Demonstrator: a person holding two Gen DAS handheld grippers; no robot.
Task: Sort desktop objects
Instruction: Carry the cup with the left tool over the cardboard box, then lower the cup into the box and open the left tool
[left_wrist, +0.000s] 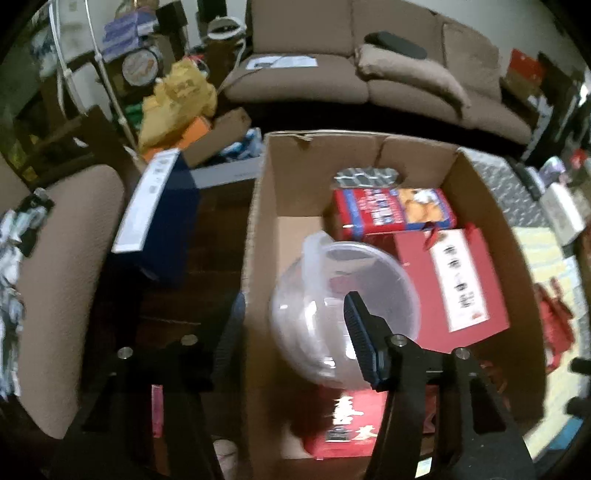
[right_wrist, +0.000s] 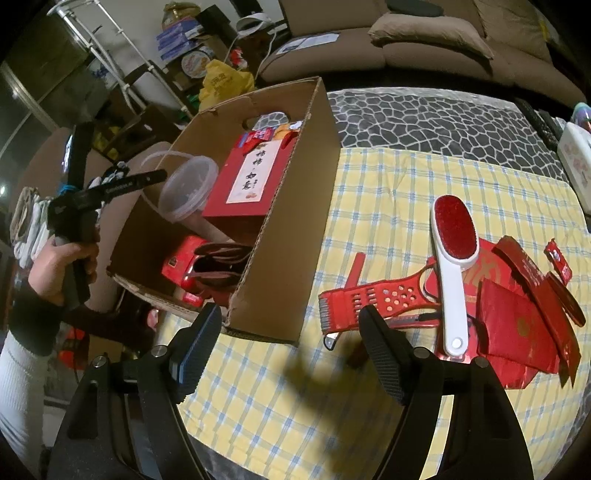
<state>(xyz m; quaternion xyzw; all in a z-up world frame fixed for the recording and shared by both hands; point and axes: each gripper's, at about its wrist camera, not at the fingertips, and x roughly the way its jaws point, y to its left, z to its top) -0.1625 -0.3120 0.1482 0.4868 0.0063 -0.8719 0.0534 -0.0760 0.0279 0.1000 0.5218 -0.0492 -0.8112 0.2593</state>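
A cardboard box (left_wrist: 258, 229) stands at the table's left end, also in the right wrist view (right_wrist: 295, 221). Inside it lie red gift boxes (left_wrist: 454, 280), a biscuit box (left_wrist: 395, 212) and a clear plastic tub (left_wrist: 343, 302), which also shows in the right wrist view (right_wrist: 190, 186). My left gripper (left_wrist: 291, 325) is open above the box; one finger (left_wrist: 360, 332) reaches over the tub's rim, the tub looks loose. My right gripper (right_wrist: 291, 332) is open and empty above the yellow checked cloth (right_wrist: 388, 203). In front of it lie a red grater (right_wrist: 373, 299), a red-and-white lint brush (right_wrist: 452, 258) and red packets (right_wrist: 517, 332).
A brown sofa (left_wrist: 369, 55) stands behind the table. A blue box (left_wrist: 162, 210) and a cushioned chair (left_wrist: 62, 277) are left of the cardboard box. A grey patterned cloth (right_wrist: 443, 118) covers the far table, with a white container (right_wrist: 576, 158) at its right edge.
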